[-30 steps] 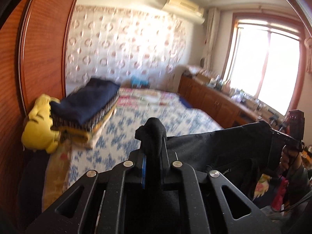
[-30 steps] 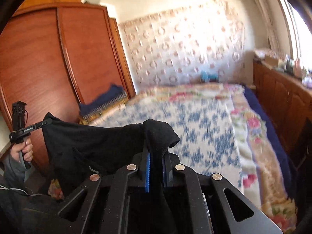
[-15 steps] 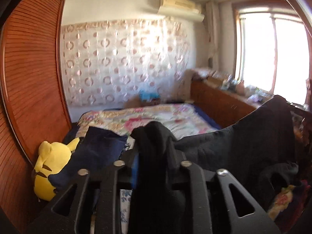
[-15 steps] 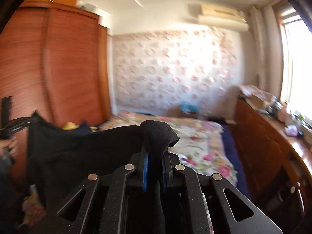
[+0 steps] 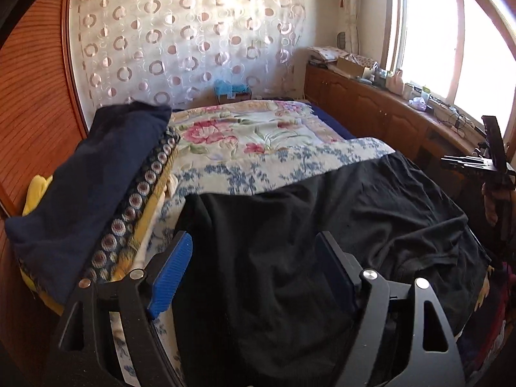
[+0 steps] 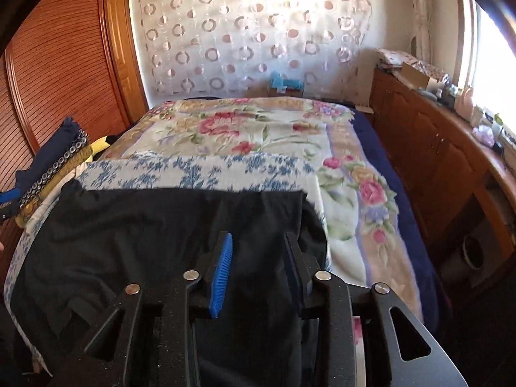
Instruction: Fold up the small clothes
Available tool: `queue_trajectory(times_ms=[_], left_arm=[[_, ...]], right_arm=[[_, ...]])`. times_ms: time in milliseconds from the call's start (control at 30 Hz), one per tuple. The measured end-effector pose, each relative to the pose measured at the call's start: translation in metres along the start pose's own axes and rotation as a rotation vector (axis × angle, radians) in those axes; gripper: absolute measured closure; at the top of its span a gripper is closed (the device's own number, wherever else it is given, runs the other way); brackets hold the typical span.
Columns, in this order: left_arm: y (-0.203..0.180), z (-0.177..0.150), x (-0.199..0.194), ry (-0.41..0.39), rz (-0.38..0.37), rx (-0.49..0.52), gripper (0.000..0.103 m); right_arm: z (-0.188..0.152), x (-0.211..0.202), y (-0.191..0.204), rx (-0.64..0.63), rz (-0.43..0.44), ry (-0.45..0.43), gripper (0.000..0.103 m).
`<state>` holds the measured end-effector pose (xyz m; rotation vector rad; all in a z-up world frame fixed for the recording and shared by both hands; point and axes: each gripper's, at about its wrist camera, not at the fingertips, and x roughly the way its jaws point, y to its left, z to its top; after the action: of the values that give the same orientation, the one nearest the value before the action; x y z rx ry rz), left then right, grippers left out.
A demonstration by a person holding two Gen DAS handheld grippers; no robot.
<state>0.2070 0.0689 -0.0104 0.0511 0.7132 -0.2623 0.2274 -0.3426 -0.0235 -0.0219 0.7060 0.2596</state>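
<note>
Black garment (image 5: 322, 225) lies spread flat on the bed (image 5: 258, 135), ready for folding; left tongs (image 5: 258, 271) and right tongs (image 6: 258, 258) are both released above it.

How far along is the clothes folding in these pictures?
Done: a stack of folded clothes sits on the bed. In hand: a black garment lies spread flat, with the left gripper and right gripper open over it. Left: folding and stacking it.
</note>
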Motion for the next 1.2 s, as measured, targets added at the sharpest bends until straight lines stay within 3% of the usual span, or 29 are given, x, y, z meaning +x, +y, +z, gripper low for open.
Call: queue_trajectory(times_ms=[167,267,500,733,1067,1200], left_arm=[[-0.005,-0.03,0.005,0.041,-0.012,-0.022,0.024],[-0.008,-0.046,0.012,0.075,-0.01,-0.024,0.024],[-0.005,-0.073,0.032,0.155,0.001,-0.05,0.024],[-0.009,-0.082,0.04,0.166,0.027,-0.029,0.023],[-0.016,-0.083,0.046,0.186,0.024,0.014,0.009],[-0.016,-0.082,0.046,0.187,0.026,0.016,0.009]], right_arm=[[-0.008,0.005,-0.003,0.004,0.024,0.033,0.051],[0.002,0.016,0.001,-0.011,0.021,0.065,0.051],[-0.023,0.031,0.016,-0.048,0.023,0.116,0.051],[-0.022,0.035,0.02,-0.098,-0.002,0.112,0.049],[-0.034,0.034,0.021,-0.098,0.007,0.06,0.047],[-0.038,0.034,0.022,-0.098,0.009,0.057,0.047]])
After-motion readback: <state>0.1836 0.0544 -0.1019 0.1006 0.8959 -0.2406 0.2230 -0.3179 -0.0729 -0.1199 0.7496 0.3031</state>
